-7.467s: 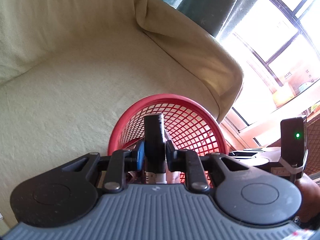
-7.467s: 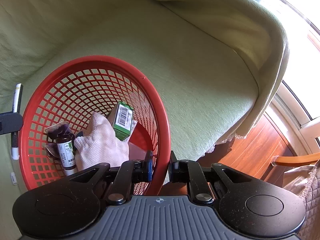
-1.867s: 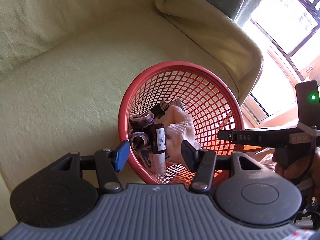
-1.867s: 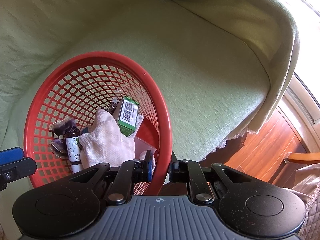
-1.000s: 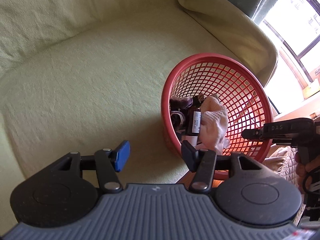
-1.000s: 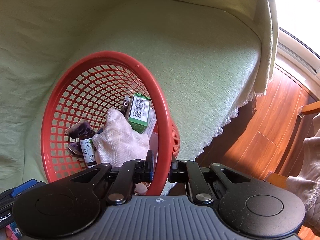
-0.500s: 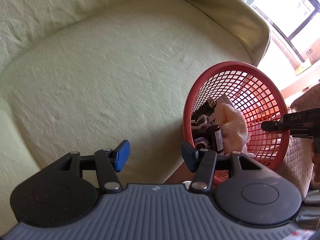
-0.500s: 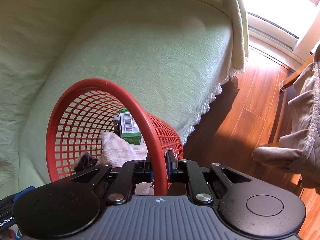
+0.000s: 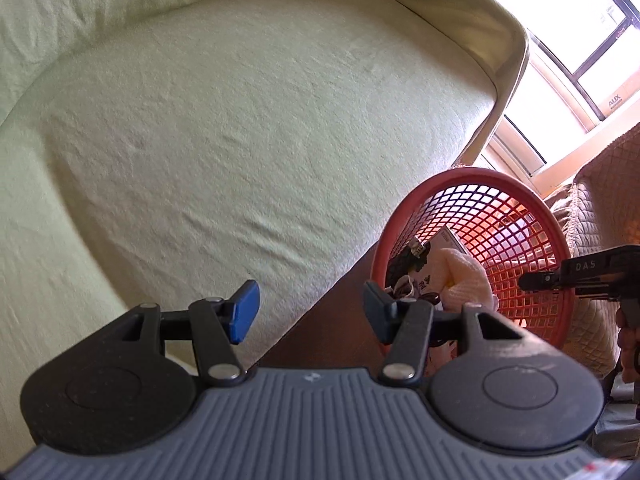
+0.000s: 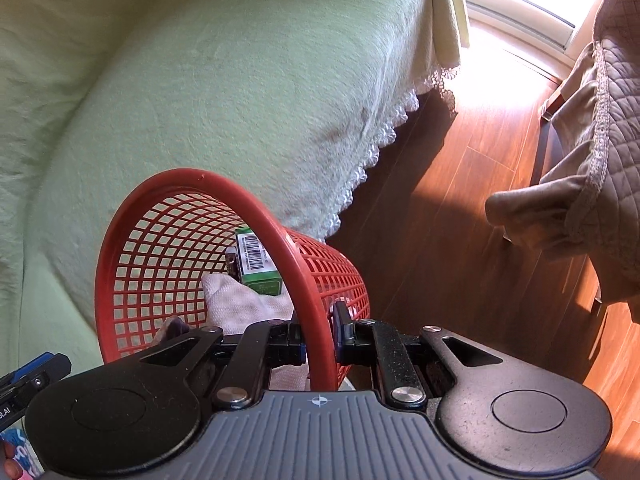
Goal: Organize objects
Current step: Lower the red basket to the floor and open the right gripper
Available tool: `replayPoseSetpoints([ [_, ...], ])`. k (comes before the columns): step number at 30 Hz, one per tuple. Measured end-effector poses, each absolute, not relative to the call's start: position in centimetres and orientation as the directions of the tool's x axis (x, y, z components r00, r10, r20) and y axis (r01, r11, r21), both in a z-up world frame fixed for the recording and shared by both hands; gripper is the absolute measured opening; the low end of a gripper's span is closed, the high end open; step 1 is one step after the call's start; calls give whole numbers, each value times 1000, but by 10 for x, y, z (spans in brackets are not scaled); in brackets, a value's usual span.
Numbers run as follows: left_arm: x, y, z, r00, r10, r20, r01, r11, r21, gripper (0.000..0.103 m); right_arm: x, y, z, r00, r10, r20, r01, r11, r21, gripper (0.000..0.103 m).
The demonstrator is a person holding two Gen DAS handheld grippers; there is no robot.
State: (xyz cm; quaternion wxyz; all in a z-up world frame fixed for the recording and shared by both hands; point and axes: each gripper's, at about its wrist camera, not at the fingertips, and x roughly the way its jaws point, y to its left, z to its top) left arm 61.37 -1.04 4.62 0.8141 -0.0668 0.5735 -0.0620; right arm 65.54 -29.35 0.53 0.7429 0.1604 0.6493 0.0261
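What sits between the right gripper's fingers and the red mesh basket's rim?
Nothing visible. The right gripper is shut directly on the rim of the red plastic mesh basket, one finger inside, one outside. The white cloth and green barcoded box lie deeper inside.

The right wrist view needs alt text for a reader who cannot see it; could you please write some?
The right gripper is shut on the rim of a red mesh basket, held tilted past the edge of a pale green covered sofa, above a wooden floor. Inside lie a green box and a white cloth.

Green-covered sofa, wooden floor, window
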Motion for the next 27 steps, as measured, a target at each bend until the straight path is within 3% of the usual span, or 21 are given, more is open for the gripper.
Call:
replayPoseSetpoints([
  [6, 532, -29, 42, 368, -111, -923, -39, 990, -135, 53, 601, -310, -23, 154, 287, -946, 144, 940, 308, 9],
  [11, 464, -26, 24, 358, -60, -932, -88, 991, -98, 59, 548, -323, -58, 106, 321, -941, 167, 927, 335, 9],
  [19, 396, -12, -20, 304, -11, -953, -195, 978, -74, 61, 486, -335, -114, 46, 307, -951, 181, 933, 310, 9],
  [27, 359, 4, -94, 295, 54, -954, -194, 981, -4, 63, 451, -327, -188, 59, 309, -949, 203, 927, 314, 10],
])
